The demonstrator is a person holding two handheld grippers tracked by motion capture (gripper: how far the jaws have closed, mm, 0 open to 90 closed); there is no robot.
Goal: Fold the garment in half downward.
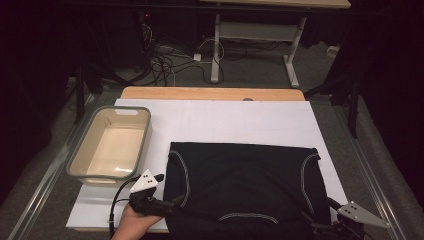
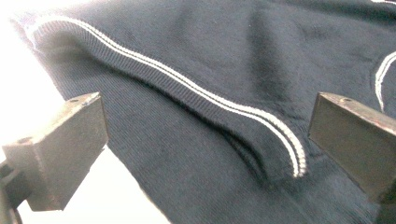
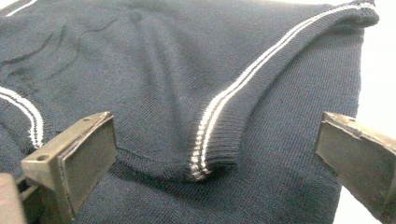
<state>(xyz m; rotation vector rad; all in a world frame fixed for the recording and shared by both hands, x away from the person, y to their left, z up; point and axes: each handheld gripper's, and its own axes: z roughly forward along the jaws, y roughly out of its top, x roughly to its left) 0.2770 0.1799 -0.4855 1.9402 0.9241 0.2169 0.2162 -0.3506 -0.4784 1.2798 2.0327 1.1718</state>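
A dark navy knit garment (image 1: 245,185) with white-striped ribbed trim lies flat on the white mat (image 1: 225,122), near the front edge. My left gripper (image 1: 167,202) is at the garment's front left corner, jaws open, with a striped armhole edge (image 2: 205,102) lying between them. My right gripper (image 1: 325,220) is at the front right corner, also open, and the other striped armhole edge (image 3: 224,116) curves between its jaws. Neither pair of jaws pinches the cloth.
A beige tub with a grey rim (image 1: 80,160) stands empty on the mat's left side. The mat lies on a wooden table (image 1: 210,93). Beyond it are cables and a desk frame (image 1: 216,50) on the floor.
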